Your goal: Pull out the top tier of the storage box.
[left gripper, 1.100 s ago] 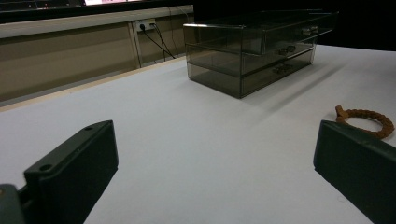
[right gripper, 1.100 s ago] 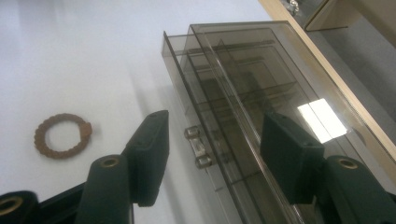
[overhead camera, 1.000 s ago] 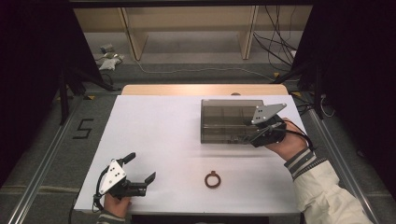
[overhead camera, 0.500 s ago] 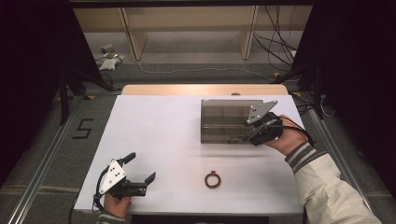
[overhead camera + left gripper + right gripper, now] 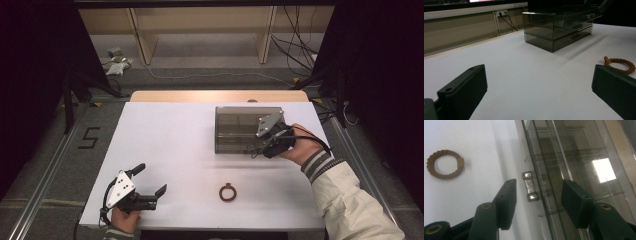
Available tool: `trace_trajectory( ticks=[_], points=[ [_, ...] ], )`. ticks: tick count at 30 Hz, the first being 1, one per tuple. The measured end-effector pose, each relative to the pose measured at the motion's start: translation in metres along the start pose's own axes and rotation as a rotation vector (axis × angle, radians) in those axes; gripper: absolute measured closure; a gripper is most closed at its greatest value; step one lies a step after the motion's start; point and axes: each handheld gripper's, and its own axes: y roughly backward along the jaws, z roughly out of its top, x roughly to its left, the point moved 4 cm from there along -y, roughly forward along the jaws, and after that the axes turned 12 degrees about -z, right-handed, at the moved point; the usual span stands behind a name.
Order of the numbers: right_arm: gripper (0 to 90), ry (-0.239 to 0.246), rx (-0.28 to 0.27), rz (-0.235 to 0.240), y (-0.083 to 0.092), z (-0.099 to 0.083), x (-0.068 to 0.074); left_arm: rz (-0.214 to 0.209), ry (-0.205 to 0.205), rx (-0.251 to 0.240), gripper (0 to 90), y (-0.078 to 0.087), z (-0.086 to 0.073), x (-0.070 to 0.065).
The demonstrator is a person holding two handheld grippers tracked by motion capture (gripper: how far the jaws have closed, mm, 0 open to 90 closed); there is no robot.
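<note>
One jaw of the right hand-held gripper, half-open and closing around the drawer handle, blurs behind smoky plastic.

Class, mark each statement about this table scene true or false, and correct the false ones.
1. The right gripper has its jaws on either side of a metal drawer handle. True; the jaws have just been closing, with a gap on each side of the handle.
2. The brown ring lies inside the drawer box. False: it lies on the white table, apart from the box.
3. The left gripper holds the ring. False: its jaws stand open with nothing between them.
4. The drawer box is see-through and smoke-tinted. True.
</note>
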Motion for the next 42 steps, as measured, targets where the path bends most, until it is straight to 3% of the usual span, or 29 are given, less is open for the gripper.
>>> trace_trajectory(
  ticks=[10, 14, 27, 42],
  points=[
    [50.3, 0.033, 0.050, 0.000, -0.008, 0.000, 0.003, 0.007, 0.002, 0.003, 0.8, 0.000, 0.000, 0.000],
    [57.1, 0.058, 0.070, -0.011, -0.011, 0.000, 0.005, 0.011, 0.005, 0.004, 1.0, -0.001, 0.000, 0.001],
    [66.0, 0.124, 0.136, -0.025, -0.022, 0.001, 0.008, 0.011, 0.003, 0.006, 1.1, -0.001, 0.000, 0.001],
    [71.5, 0.164, 0.148, -0.034, -0.022, 0.006, 0.013, 0.003, 0.004, -0.002, 0.9, 0.000, 0.000, 0.000]
  ],
)
